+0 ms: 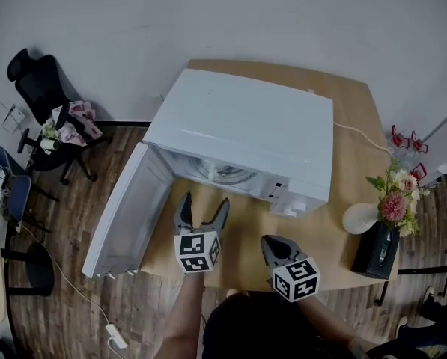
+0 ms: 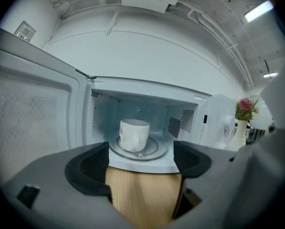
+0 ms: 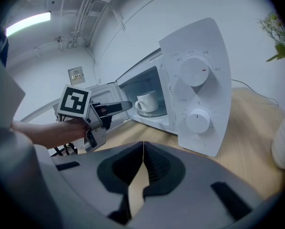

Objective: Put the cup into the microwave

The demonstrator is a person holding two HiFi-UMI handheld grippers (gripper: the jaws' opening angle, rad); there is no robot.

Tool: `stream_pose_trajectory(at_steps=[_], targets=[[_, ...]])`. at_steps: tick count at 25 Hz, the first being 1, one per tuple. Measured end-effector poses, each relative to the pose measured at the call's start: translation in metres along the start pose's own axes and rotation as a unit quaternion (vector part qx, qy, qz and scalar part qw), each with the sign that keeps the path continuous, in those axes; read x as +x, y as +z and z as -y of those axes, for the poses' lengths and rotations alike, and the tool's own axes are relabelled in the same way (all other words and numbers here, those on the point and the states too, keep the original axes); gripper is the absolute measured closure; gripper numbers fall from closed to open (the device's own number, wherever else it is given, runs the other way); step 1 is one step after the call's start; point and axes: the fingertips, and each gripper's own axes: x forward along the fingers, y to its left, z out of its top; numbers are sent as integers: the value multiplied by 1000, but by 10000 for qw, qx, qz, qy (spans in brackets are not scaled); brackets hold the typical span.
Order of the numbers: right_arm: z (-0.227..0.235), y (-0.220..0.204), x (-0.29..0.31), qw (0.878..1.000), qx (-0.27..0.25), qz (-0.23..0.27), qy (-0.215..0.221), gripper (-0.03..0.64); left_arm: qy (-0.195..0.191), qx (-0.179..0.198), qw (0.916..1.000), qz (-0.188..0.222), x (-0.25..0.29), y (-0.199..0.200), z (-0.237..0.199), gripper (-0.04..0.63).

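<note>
**A:** Finger status?

**B:** Left gripper [image 2: 142, 159]: fingers [image 2: 87, 168] wide apart, nothing between them. Right gripper [image 3: 143, 147]: fingers pressed together, empty. The cup [image 2: 134, 135] stands on the glass plate [image 2: 154, 150] inside the microwave [image 1: 245, 126].

**A:** Hazards?

**B:** The door [image 1: 122, 208] hangs open at the left. Swinging it shut could strike the left gripper, which is near the opening. There is bare table [image 1: 242, 230] in front to back off over.

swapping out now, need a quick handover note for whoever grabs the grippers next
Left gripper: open, empty, in front of the open microwave.
Right gripper: shut, empty, over the table's near edge.
Cup: upright on the turntable inside the cavity.
Done: cup is in.
Left: the door stands wide open; closing it is probably all that remains, if wanted.
</note>
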Motion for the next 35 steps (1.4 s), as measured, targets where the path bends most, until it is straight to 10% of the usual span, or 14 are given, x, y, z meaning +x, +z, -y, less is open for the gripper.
stream_pose_trajectory(at_steps=[4,16,35], targets=[[-1,6,-1,9999,1,107,-4,623,103,-60,9999,17,-18,-5,5,327],[-10,37,-7,9981,-175,580,96,623,-206,-437,9987,-182,-78,-19,35,546],[-1,74,-72,9872,-446,1517,-196,624,-483,-181,9987,45,-150,3,41,591]])
